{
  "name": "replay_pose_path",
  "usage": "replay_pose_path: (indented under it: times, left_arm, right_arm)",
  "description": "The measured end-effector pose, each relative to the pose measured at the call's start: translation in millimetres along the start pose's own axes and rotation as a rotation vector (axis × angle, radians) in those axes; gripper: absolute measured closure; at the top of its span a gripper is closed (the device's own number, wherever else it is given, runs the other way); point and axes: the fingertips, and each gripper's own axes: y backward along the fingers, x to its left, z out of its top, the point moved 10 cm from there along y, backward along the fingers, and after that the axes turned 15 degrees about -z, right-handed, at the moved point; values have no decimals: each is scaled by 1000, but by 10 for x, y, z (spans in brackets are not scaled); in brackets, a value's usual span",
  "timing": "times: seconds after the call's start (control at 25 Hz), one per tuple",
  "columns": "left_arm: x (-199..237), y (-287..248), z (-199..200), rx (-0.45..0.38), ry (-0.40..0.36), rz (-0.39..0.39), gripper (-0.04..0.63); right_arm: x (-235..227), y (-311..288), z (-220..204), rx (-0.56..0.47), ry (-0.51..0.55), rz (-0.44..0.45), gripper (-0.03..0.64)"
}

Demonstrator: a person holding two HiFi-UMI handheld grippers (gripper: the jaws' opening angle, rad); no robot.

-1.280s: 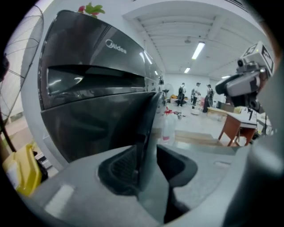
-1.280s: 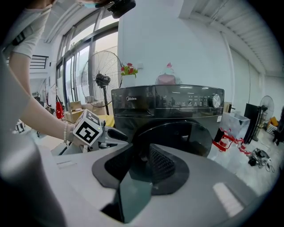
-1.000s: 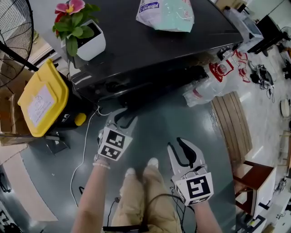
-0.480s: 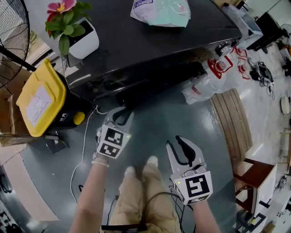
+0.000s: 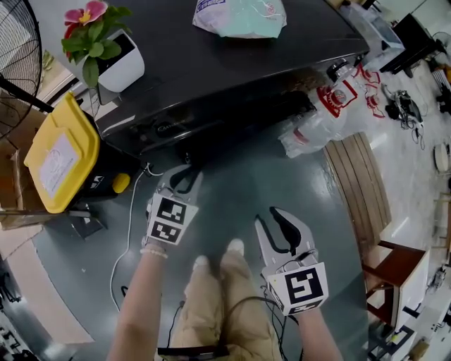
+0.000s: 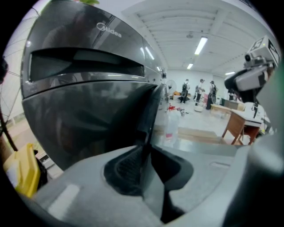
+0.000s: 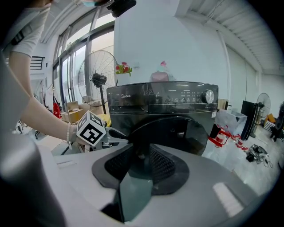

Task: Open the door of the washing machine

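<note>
The black washing machine (image 5: 211,63) stands ahead of me, and its round dark door (image 7: 177,128) faces me in the right gripper view. My left gripper (image 5: 184,173) is at the door's left edge (image 6: 148,115). Its jaws have just been closing, and that edge now runs between the pads (image 6: 128,166), which press on it. The left gripper's marker cube (image 7: 91,128) shows beside the door in the right gripper view. My right gripper (image 5: 271,217) hangs lower and further right, clear of the machine. It is open with nothing between its fingers (image 7: 164,166).
A potted plant (image 5: 99,49) and a plastic bag (image 5: 239,14) sit on the machine's top. A yellow-lidded bin (image 5: 60,151) and a fan (image 5: 17,63) stand to the left. To the right are plastic bags (image 5: 317,127), a wooden slat board (image 5: 359,183) and a wooden stool (image 5: 394,275).
The left gripper's jaws have come together from wide apart onto the door's edge. Neither hand has shifted, and the right gripper is unchanged.
</note>
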Motion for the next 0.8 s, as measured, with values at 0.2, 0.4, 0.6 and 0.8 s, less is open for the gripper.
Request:
replay_pose_path:
  times: [0.2, 0.4, 0.6, 0.8]
  left_arm:
    - [-14, 8, -4, 3, 12, 9, 541]
    - [-51, 0, 13, 24, 2, 13, 546]
    - [-70, 0, 23, 38, -9, 11, 549]
    - [-118, -3, 25, 54, -13, 4, 549]
  right_arm:
    - [-17, 13, 8, 2, -7, 8, 515]
    - [-34, 21, 27, 0, -12, 18, 515]
    - [-36, 26, 27, -1, -13, 34, 515]
    - [-60, 40, 37, 0, -10, 36, 515]
